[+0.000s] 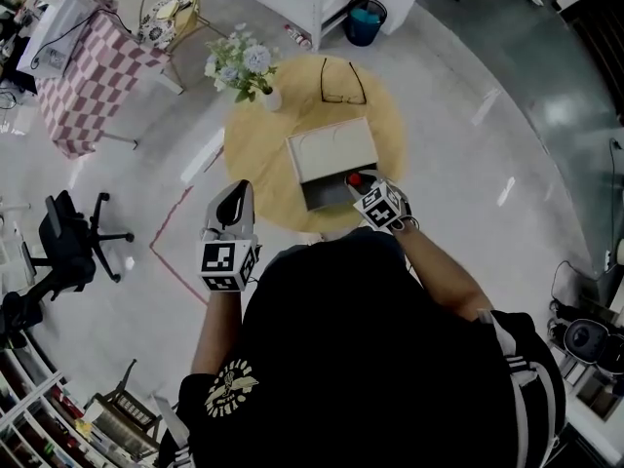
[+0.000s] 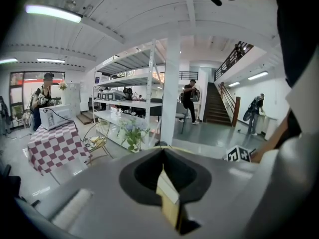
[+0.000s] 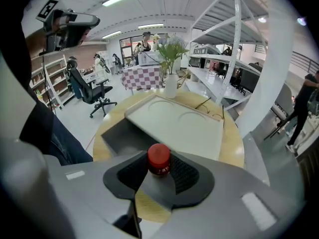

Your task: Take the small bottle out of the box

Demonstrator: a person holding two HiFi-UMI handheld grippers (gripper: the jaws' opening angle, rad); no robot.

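The small bottle (image 3: 158,159), red-capped, stands in the open near end of the box (image 1: 331,149) on the round table (image 1: 255,185). The right gripper (image 1: 363,189) has its jaws apart, one on either side of the cap. The left gripper (image 1: 237,191) hangs with jaws together by the table's edge, while a vase of flowers (image 1: 244,66) and glasses (image 1: 341,84) sit beyond the box.

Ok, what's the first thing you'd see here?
The bright red cap of the small bottle, standing in the open box between the jaws of the right gripper. Then the bunch of flowers at the far edge of the round wooden table.
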